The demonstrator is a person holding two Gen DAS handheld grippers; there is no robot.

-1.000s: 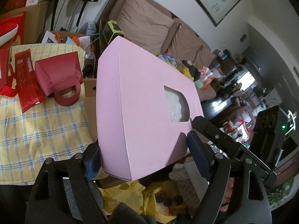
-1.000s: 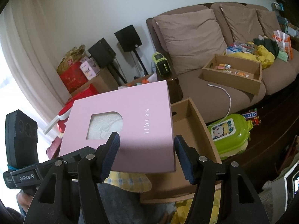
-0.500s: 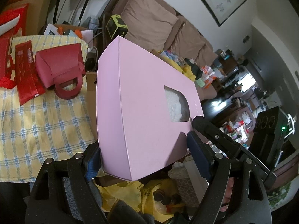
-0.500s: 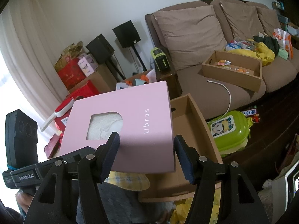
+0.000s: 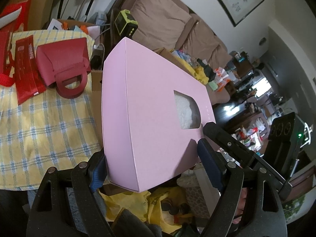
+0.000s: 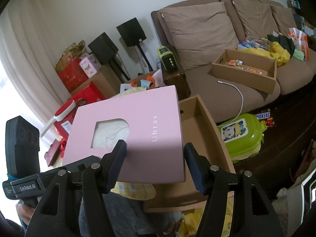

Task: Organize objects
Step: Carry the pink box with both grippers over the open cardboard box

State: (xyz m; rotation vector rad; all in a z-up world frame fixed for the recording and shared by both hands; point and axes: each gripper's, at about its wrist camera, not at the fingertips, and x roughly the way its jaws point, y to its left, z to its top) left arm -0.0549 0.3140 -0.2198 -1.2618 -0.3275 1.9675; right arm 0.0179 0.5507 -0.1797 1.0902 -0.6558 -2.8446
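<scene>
Both your left tongs [image 5: 152, 162] and right tongs [image 6: 154, 164] clamp the pink box [image 5: 150, 106] mid-air; uneven release could tip it.

A yellow-and-blue checked cloth [image 5: 39, 122] covers the counter. On it lie a red handbag [image 5: 63, 67] and, just beside it, a flat red packet [image 5: 27, 69]. An open cardboard box [image 6: 203, 138] sits against the cloth's edge.

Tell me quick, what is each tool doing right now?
Left tool: closed on the pink box, a pad on each of two opposite sides.
Right tool: one finger lies across the box's face; whether it grips cannot be told.
</scene>
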